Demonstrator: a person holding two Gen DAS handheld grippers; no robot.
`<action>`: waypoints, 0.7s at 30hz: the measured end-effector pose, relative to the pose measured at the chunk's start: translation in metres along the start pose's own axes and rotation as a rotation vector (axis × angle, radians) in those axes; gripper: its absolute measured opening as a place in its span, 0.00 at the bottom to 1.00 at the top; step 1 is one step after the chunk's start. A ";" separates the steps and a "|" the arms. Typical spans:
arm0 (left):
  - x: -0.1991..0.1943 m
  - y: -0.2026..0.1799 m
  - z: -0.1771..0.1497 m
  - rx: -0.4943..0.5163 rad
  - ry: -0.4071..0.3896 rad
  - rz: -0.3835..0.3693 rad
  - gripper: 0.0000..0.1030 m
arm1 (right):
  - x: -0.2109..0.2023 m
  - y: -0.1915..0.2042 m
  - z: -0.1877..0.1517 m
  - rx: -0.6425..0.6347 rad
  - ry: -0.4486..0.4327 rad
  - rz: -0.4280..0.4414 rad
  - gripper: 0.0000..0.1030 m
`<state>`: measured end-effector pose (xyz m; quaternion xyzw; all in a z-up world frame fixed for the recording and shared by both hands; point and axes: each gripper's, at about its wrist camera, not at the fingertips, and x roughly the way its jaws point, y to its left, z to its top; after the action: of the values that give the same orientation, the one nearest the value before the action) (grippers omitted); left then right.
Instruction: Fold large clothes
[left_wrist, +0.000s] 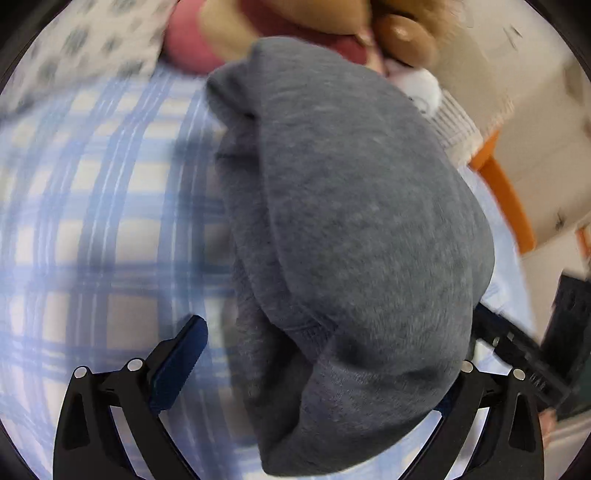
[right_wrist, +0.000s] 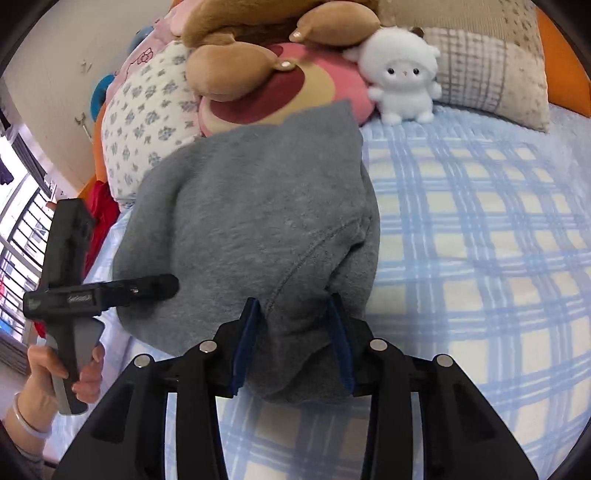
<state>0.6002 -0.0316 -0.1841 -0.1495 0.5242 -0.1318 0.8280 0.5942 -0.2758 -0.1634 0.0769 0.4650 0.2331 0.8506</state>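
1. Blue-padded fingers (right_wrist: 246, 343) of our right gripper (right_wrist: 293, 345) sit nearest the lens, narrowed and pinching a bunched near edge of the grey sweatshirt (right_wrist: 251, 221).
2. Going left to right in the right wrist view: a person's hand (right_wrist: 61, 373) holds the left gripper (right_wrist: 155, 286) at the sweatshirt's left side, then comes the folded grey bulk, then bare blue plaid bedsheet (right_wrist: 480, 221).
3. We cannot tell from that view whether the left gripper grips cloth; its tip reaches onto the fabric.
4. In the left wrist view, the one pad we can see (left_wrist: 177, 365) stands well clear of the sweatshirt (left_wrist: 351, 221), which drapes over the other side, so we read the left gripper (left_wrist: 295, 369) as wide, with nothing pinched.
5. The sweatshirt lies on the bed in a thick, already doubled mound, its far edge just short of the pink plush pillow (right_wrist: 295, 88) and the white plush toy (right_wrist: 404, 79).
6. We judge the step to be setting or tightening the fold. To do it well:
   - keep the right pinch on all layers, so none slips out;
   - take the matching edge with the left gripper before lifting;
   - move both hands evenly, keeping the edge straight;
   - lay it onto open sheet, away from the toys.
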 end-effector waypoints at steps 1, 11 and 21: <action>0.002 0.000 0.000 0.000 -0.005 0.012 0.98 | 0.002 0.003 -0.001 -0.015 -0.004 -0.018 0.38; -0.068 -0.031 0.014 0.022 -0.049 0.054 0.98 | -0.068 0.012 0.040 -0.026 -0.059 0.020 0.63; -0.044 -0.041 0.041 -0.089 -0.081 -0.144 0.98 | -0.024 -0.029 0.064 0.312 -0.034 0.303 0.39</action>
<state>0.6165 -0.0480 -0.1149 -0.2289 0.4835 -0.1614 0.8293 0.6452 -0.3069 -0.1196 0.2807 0.4640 0.2819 0.7915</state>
